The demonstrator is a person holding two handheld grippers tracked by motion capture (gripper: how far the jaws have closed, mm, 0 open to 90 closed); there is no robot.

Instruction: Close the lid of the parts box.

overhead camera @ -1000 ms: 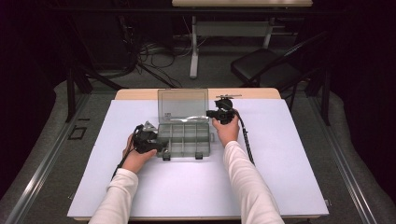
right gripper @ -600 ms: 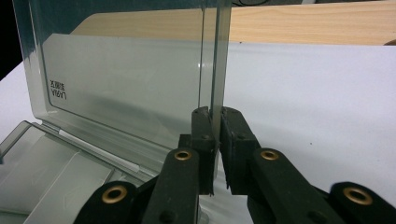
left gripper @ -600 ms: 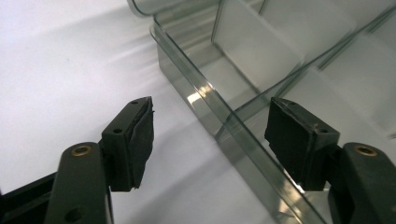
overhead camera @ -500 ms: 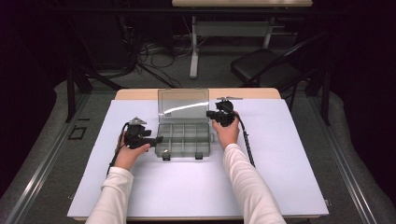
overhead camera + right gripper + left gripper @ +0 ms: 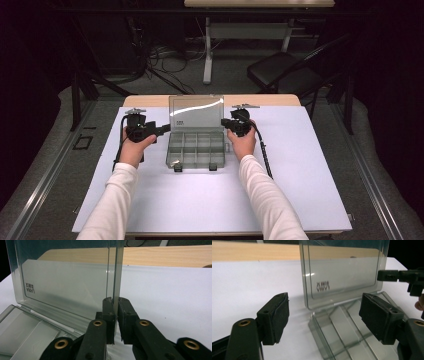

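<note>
A clear plastic organiser box [image 5: 196,148] with several compartments lies mid-table, its lid [image 5: 195,112] standing upright at the back. My right gripper [image 5: 230,123] is shut on the lid's right edge [image 5: 115,277]; its jaws pinch the thin plastic between them [image 5: 114,312]. My left gripper [image 5: 161,130] hovers open just left of the box, level with the hinge. In the left gripper view its jaws stand wide apart [image 5: 324,322], with the lid [image 5: 342,272] and the box's back-left corner ahead of them. Something small lies in a front-left compartment [image 5: 174,163].
A white sheet [image 5: 210,200] covers the wooden table [image 5: 145,100]. A cable [image 5: 264,152] trails from the right gripper toward the person, another [image 5: 119,150] from the left. Beyond the table stand a dark chair [image 5: 285,75] and floor cables.
My left gripper drew away from the box's front-left corner, moving left and toward the table's back, and now points at the lid's left side. The right gripper stayed clamped on the lid.
</note>
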